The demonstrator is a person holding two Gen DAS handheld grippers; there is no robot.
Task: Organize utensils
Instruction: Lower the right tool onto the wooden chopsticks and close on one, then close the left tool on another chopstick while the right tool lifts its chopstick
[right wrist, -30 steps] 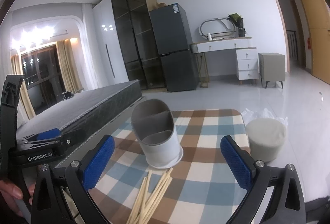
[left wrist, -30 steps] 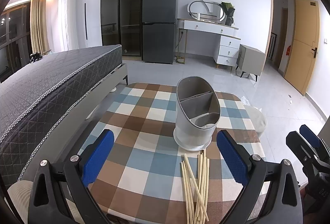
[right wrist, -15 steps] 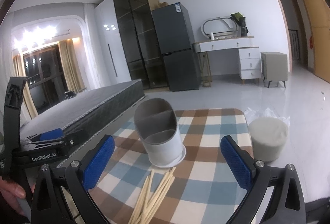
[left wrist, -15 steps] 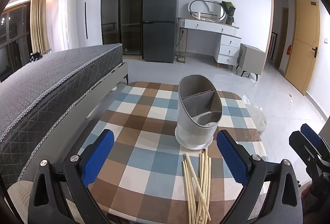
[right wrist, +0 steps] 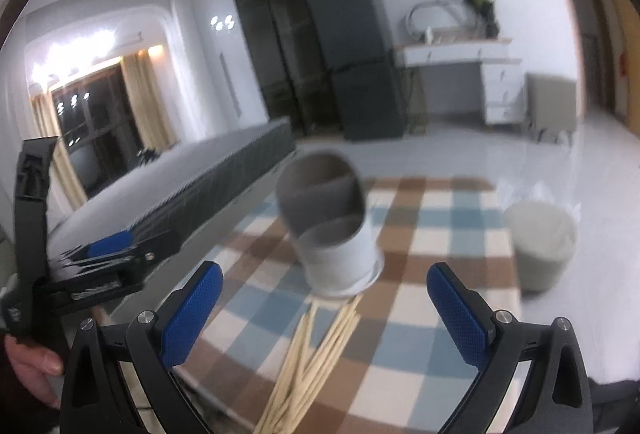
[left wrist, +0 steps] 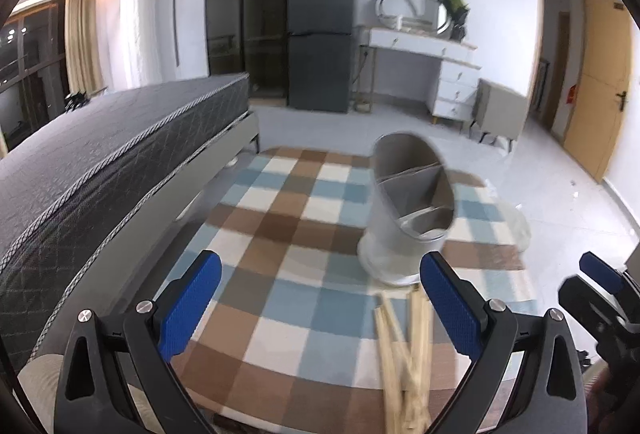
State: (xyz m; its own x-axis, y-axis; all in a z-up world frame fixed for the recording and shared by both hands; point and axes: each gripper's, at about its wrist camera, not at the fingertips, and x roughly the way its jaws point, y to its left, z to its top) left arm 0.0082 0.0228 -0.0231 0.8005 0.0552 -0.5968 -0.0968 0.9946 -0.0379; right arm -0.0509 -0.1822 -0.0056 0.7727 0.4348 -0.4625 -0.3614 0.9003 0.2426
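A grey utensil holder [left wrist: 410, 210] [right wrist: 330, 230] with inner dividers stands upright on the checked tablecloth [left wrist: 296, 274] [right wrist: 440, 314]. Several pale wooden chopsticks [left wrist: 404, 350] [right wrist: 316, 350] lie in a loose bundle on the cloth just in front of it. My left gripper [left wrist: 320, 298] hovers open above the near part of the table, left of the chopsticks, holding nothing. My right gripper [right wrist: 324, 302] is open too, with the chopsticks and the holder showing between its fingers. Both views are blurred.
A dark quilted bed [left wrist: 100, 170] runs along the table's left side. A small grey bin [right wrist: 540, 242] stands on the floor right of the table. A fridge [left wrist: 320, 30] and a white dresser [left wrist: 436, 70] stand at the back wall. A hand [right wrist: 28, 370] holds the left gripper.
Both views have shifted and blurred: the holder and chopsticks sit further right in the left view and closer in the right view. Both grippers stay open.
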